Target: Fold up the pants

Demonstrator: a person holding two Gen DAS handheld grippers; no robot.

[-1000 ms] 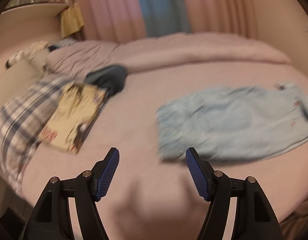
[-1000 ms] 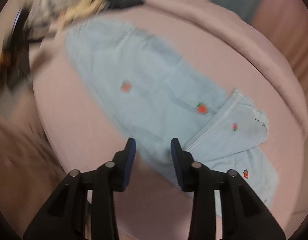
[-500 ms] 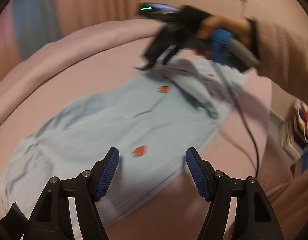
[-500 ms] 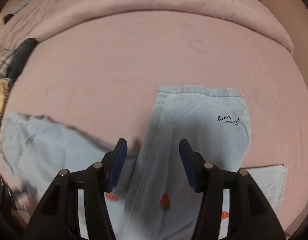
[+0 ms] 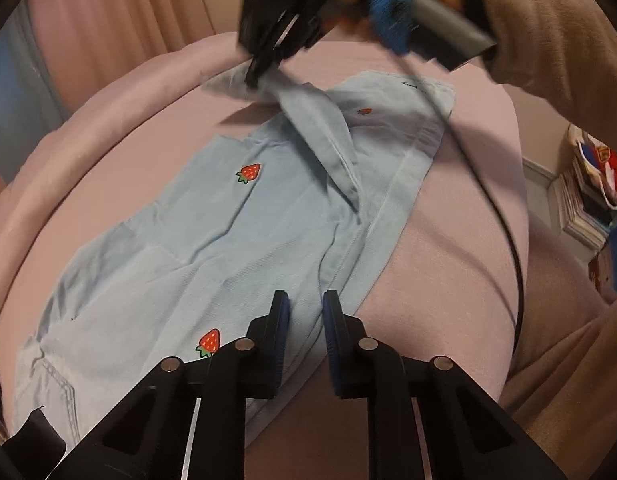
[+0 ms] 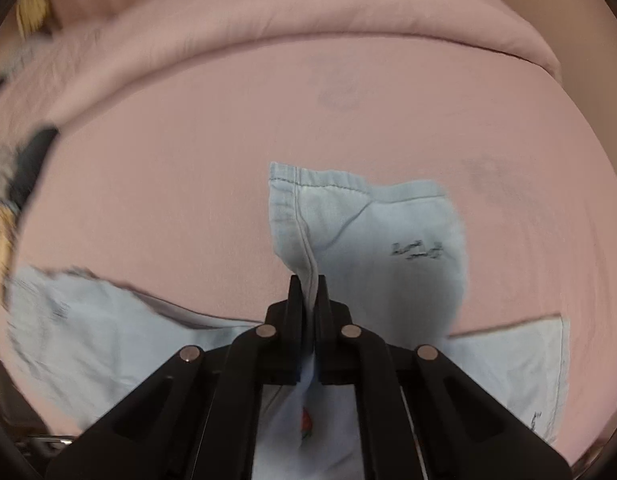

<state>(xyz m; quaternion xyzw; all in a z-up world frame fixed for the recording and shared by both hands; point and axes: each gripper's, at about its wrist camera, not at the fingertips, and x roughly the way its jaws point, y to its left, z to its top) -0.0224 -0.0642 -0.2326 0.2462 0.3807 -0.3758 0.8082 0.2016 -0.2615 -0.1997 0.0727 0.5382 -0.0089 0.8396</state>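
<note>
Pants (image 5: 228, 240) leg now lifted, pinched by right tongs (image 6: 307, 280); left tongs (image 5: 304, 300) have narrowed, still slightly apart.

A home bedroom: a bed with a pink sheet (image 6: 348, 120), a rolled duvet (image 6: 308, 12) and curtains (image 5: 120, 20) behind

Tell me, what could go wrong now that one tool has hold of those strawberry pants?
The right tool pinches only a thin seam of the pants, so the cloth could slip out as it lifts. The left tool is narrowed over a fabric ridge but seemingly not clamped; if it misses, the lower half may drag and crease. The dangling cable might snag the raised leg.
</note>
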